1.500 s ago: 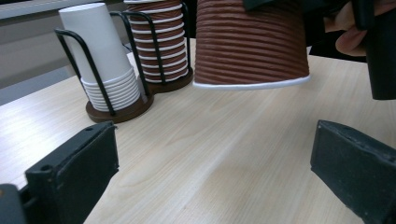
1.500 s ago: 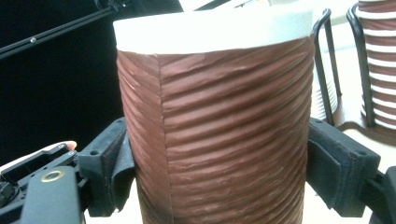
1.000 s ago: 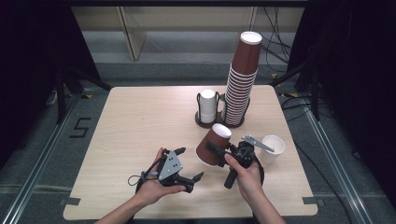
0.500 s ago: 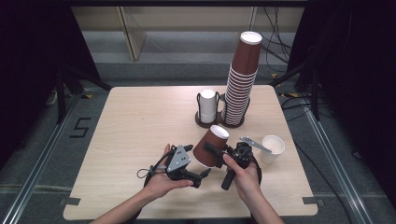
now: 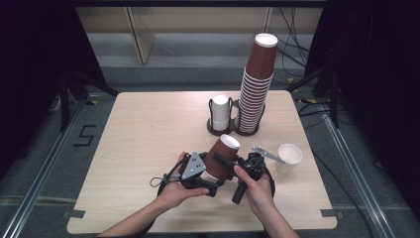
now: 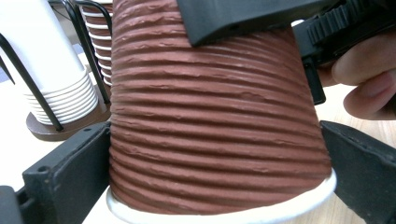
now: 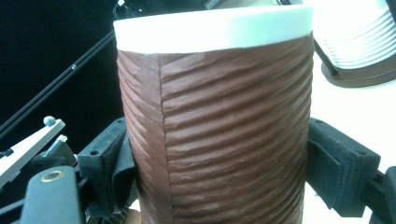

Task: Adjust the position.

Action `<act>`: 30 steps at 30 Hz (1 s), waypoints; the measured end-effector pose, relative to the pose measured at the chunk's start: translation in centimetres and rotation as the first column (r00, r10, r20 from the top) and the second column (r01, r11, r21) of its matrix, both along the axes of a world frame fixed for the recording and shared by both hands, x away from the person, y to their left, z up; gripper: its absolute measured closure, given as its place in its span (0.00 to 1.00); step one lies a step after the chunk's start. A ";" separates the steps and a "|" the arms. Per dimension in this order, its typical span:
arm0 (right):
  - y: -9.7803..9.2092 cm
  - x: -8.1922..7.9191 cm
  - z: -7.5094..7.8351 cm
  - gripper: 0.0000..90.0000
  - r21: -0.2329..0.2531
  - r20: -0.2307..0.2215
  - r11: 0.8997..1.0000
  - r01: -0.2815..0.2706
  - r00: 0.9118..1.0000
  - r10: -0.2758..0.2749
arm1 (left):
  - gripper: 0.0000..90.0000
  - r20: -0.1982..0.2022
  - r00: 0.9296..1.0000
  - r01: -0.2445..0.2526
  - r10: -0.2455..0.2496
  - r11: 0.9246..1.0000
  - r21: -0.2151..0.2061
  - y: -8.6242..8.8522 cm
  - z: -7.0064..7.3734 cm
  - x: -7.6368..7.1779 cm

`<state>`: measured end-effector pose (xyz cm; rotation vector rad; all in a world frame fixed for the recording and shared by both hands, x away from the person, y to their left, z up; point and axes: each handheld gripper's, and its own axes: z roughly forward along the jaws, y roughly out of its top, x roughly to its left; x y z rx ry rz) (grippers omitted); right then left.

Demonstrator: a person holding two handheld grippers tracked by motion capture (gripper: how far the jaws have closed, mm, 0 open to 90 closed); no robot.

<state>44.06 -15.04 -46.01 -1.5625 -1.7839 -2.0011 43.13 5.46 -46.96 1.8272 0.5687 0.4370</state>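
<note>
Jaws of both the left gripper [image 5: 210, 181] and right gripper [image 5: 233, 168] clamped the ribbed brown cup [image 5: 220, 157], held tilted above the table's [image 5: 138, 139] near edge. At twelve o'clock stood the cup holder [image 5: 220, 130] and tall cup stack [image 5: 255, 84]; at three o'clock, a white cup [image 5: 289, 156].

Brown ribbed cup [image 5: 221, 156] (white rim), black fingers [image 7: 108, 164].

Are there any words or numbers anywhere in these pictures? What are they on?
"5": a dark figure on the grey floor, left of the table.
Nothing is printed on the ribbed brown cup, the tall brown stack, the white cups or either claw.
</note>
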 end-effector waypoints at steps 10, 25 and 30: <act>-0.1 -0.1 0.1 0.18 0.004 0.009 1.000 0.001 1.000 -0.001 | 0.07 -0.004 1.000 0.005 -0.005 1.000 -0.020 0.1 0.3 -0.2; -0.1 -0.2 0.4 0.13 -0.011 0.006 1.000 0.000 1.000 0.000 | 0.12 0.000 1.000 0.016 -0.016 1.000 -0.014 0.3 0.4 -0.4; -0.2 -0.2 0.5 0.06 -0.025 0.000 1.000 -0.001 1.000 0.001 | 0.12 0.001 1.000 0.020 -0.020 1.000 -0.015 0.4 0.5 -0.4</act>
